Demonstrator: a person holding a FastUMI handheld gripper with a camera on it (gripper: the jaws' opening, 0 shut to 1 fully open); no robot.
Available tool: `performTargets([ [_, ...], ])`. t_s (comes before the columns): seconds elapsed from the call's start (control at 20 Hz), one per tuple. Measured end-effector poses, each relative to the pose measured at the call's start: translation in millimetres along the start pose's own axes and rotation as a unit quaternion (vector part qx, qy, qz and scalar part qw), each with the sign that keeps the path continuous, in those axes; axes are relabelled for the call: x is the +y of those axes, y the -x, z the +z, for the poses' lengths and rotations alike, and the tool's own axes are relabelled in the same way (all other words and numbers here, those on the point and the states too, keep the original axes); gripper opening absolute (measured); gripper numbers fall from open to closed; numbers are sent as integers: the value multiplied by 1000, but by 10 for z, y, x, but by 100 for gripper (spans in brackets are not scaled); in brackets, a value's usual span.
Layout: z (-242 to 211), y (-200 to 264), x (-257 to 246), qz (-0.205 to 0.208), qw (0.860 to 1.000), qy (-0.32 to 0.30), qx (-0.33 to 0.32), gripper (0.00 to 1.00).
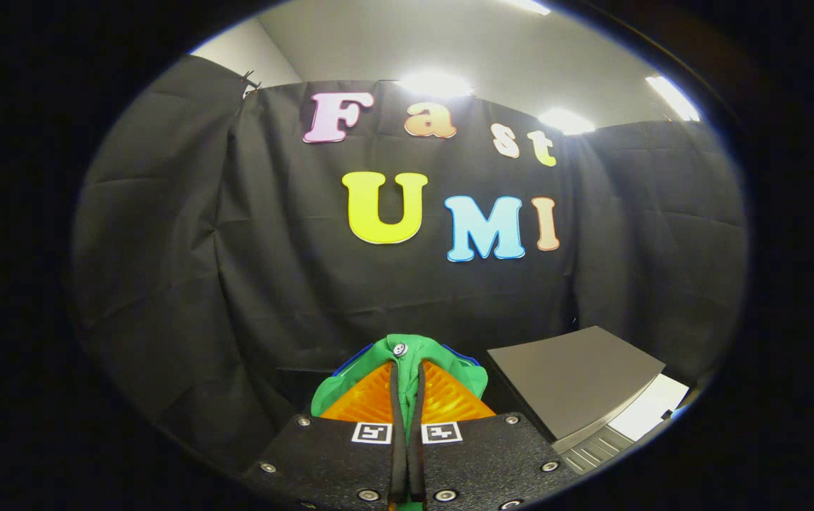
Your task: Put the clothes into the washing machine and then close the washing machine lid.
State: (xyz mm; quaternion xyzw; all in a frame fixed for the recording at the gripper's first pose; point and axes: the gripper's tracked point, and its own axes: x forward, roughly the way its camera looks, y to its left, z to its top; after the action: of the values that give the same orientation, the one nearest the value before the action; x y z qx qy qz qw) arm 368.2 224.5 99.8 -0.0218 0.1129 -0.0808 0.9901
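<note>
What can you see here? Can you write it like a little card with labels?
gripper: fingers closed on the green garment
green garment: bunched around the fingers, held up in the air, a small button showing at its top
grey lid: beside the fingers, tilted, with a white surface under it
booth wall: black cloth beyond everything
task stage: garment lifted, not yet in the machine

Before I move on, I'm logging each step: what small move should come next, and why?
Probably carry the green garment toward the washing machine, beside and ahead of the gripper. The jaws are shut on the cloth, held up, and the grey lid looks raised.
</note>
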Motion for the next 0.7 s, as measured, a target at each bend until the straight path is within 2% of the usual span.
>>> performTargets([
  [0.2, -326, -122, 182, 1, 1000, 9, 28, 1],
  [0.45, -747, -381, 255, -17, 997, 28, 77, 1],
  [0.7, -1259, -597, 259, -20, 992, 18, 125, 1],
])
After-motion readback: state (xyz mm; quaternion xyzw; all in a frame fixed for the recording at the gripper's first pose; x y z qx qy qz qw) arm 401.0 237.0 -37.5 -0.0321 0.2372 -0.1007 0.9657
